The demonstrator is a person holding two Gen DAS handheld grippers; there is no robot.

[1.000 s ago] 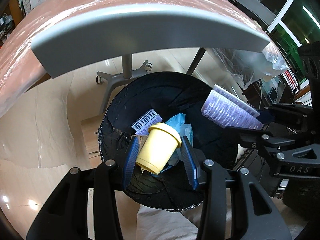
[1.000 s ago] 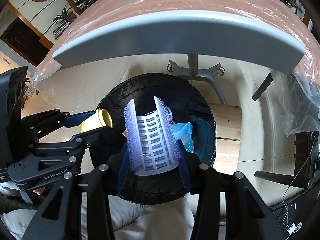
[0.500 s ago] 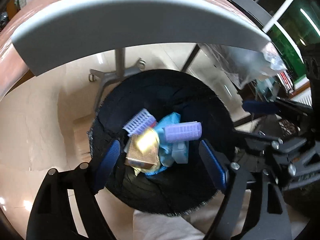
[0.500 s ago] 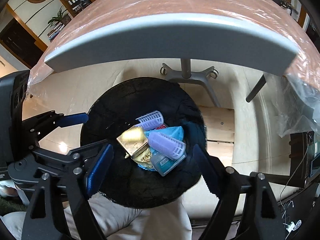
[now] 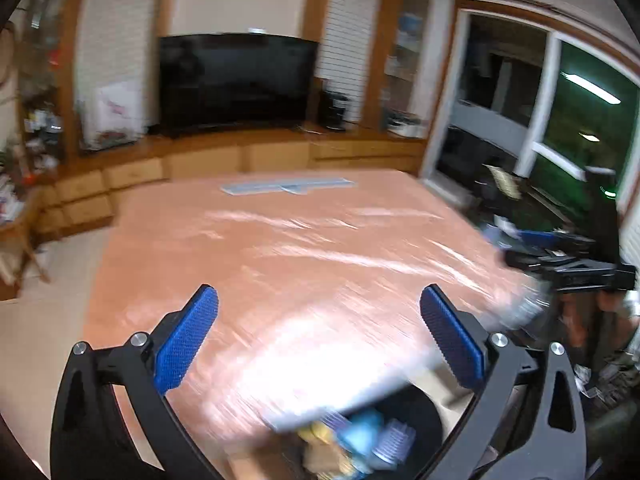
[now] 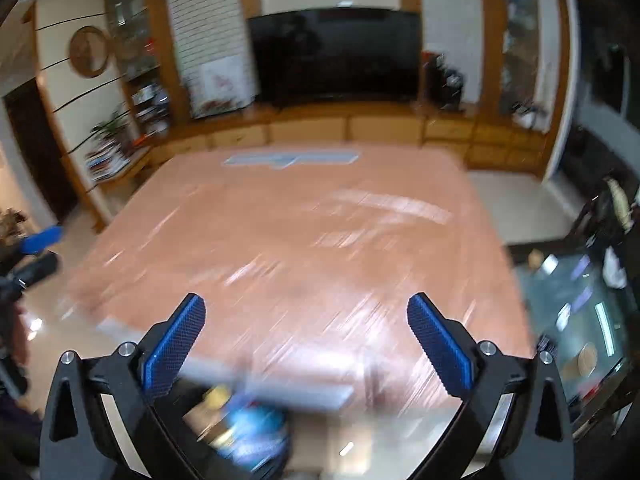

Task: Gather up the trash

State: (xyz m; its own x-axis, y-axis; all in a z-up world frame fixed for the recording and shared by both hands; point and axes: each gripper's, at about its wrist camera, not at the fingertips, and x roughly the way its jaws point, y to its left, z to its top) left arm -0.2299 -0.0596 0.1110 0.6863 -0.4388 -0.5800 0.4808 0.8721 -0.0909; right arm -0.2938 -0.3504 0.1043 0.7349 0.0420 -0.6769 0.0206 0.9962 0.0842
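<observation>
My left gripper [image 5: 318, 340] is open and empty above the near edge of the plastic-covered orange table [image 5: 280, 248]. My right gripper [image 6: 306, 346] is open and empty too, over the same table [image 6: 304, 240]. The black trash bin [image 5: 416, 420] sits low below the table edge, blurred, with a yellow cup, blue wrapper and purple curlers [image 5: 396, 440] inside. In the right wrist view the bin's contents [image 6: 248, 436] show as a blur at the bottom. The right gripper shows at the left wrist view's right edge [image 5: 560, 256]; the left gripper's blue pad [image 6: 40, 240] shows at the right wrist view's left.
A flat grey-blue strip [image 5: 288, 187] lies at the table's far edge, also in the right wrist view [image 6: 292, 159]. A black TV [image 5: 236, 80] stands on wooden cabinets behind. Shelves stand at the left, dark furniture and windows [image 5: 580, 128] at the right.
Both grippers let go of the yellow cup and purple curler into the bin, opened wide, then swung up from over the bin to face across the table.
</observation>
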